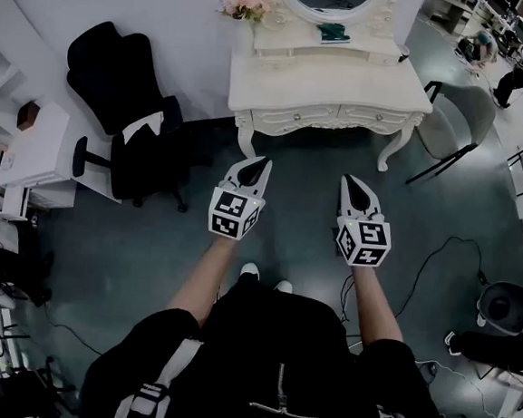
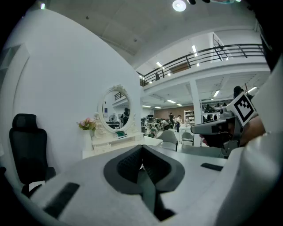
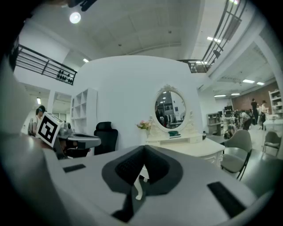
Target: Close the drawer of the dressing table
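Left tool (image 1: pixel 262 165) and right tool (image 1: pixel 353 182), both closed and empty, well short of the drawer (image 1: pixel 297 117): advance level, then push its front squarely at mid-width until flush.

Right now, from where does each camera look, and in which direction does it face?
Head view: on the person's head, looking steeply down at the dressing table; forearms, left gripper and right gripper show.
Left gripper view: on the left gripper, looking along its shut jaws toward the dressing table; right gripper shows at right.
Right gripper view: on the right gripper, facing the dressing table along its shut jaws; left gripper shows at left.
Shared: both gripper views show the oval mirror and flowers.
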`<state>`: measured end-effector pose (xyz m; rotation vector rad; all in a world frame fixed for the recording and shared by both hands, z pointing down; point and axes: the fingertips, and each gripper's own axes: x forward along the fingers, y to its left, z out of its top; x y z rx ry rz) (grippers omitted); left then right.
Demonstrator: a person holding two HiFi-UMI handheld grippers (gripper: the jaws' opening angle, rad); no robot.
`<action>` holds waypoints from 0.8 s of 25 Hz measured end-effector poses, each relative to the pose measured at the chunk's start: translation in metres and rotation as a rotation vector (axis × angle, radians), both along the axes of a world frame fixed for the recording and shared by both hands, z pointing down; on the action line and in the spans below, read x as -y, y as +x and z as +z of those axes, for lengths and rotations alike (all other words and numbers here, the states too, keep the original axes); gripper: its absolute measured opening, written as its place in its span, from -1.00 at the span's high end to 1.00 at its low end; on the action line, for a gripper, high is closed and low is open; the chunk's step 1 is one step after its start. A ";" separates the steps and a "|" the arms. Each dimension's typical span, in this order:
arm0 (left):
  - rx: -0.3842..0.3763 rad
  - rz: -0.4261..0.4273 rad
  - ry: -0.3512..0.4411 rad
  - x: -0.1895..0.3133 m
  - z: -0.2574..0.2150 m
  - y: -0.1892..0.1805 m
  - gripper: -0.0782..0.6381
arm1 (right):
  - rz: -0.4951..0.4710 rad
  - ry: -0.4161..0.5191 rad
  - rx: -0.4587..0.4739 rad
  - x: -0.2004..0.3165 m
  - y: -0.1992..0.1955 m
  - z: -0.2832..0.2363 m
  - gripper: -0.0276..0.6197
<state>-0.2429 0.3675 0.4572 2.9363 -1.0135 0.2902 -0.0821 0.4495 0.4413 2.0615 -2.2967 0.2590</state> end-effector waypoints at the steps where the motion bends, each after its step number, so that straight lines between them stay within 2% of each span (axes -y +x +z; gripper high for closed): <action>1: -0.005 -0.004 0.006 0.001 -0.002 0.000 0.78 | -0.007 -0.001 0.015 0.001 0.000 0.000 0.91; 12: 0.002 0.014 0.020 -0.006 -0.004 0.007 0.78 | -0.057 -0.059 0.027 -0.003 -0.004 0.016 0.91; 20: 0.006 0.021 0.000 0.019 0.009 0.026 0.78 | -0.033 -0.060 -0.005 0.011 0.009 0.025 0.91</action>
